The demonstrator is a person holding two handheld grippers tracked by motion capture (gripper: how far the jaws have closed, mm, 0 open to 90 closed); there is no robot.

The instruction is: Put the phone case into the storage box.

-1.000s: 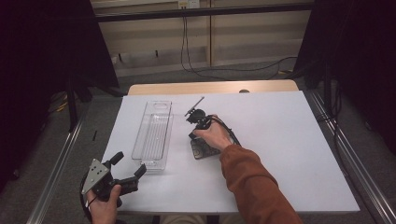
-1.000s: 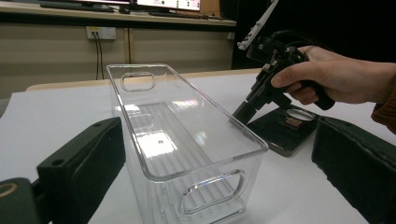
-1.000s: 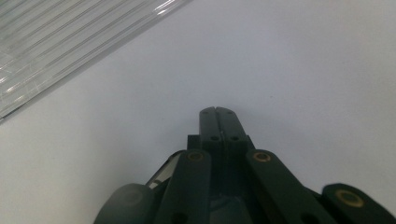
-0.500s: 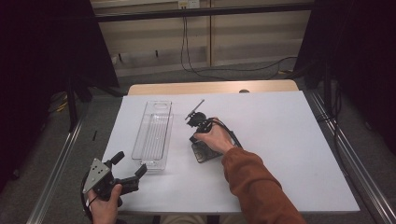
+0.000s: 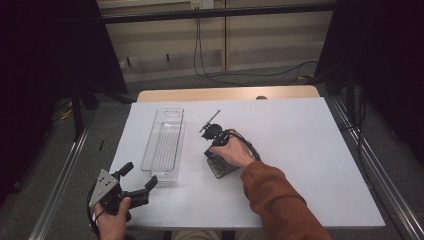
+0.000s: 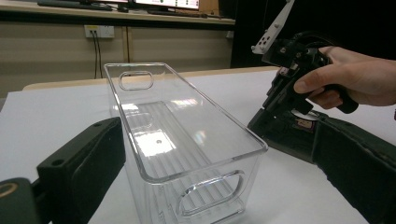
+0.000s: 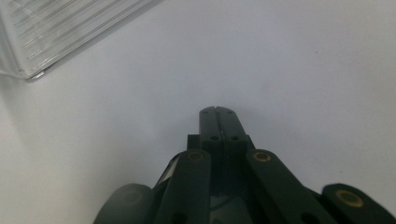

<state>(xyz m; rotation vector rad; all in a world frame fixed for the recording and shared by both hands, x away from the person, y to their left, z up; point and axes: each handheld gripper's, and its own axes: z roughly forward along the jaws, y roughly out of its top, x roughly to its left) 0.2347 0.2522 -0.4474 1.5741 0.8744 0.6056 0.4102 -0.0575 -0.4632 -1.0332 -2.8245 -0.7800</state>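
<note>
- Right gripper view looks along the right gripper [image 7: 215,112] and finds its two black jaws pressed flat together with nothing between them, tips pointed down at bare white table [image 7: 303,60].
- Just beyond those tips, at the upper left corner of that view, sits a corner of the clear plastic bin [image 7: 56,32] — near, but apart from the jaws.
- Seen from the high view, the right gripper [image 5: 216,150] rests low on the table just right of the bin [image 5: 164,145], the right hand [image 5: 231,152] wrapped over it.
- The left gripper [image 5: 137,182] is held at the near left edge of the table, jaws spread apart and empty; in the left gripper view its jaws flank the near end of the bin [image 6: 187,154] without touching it.
- The bin stands upright and empty, its long side running away from the person.
- Progress, as I judge it: very early — the bin is neither gripped nor filled, so grasping and moving it are all left to do.
- Hard to make out: the dark flat piece [image 5: 222,167] under the right hand; whether it belongs to the gripper I cannot tell.
</note>
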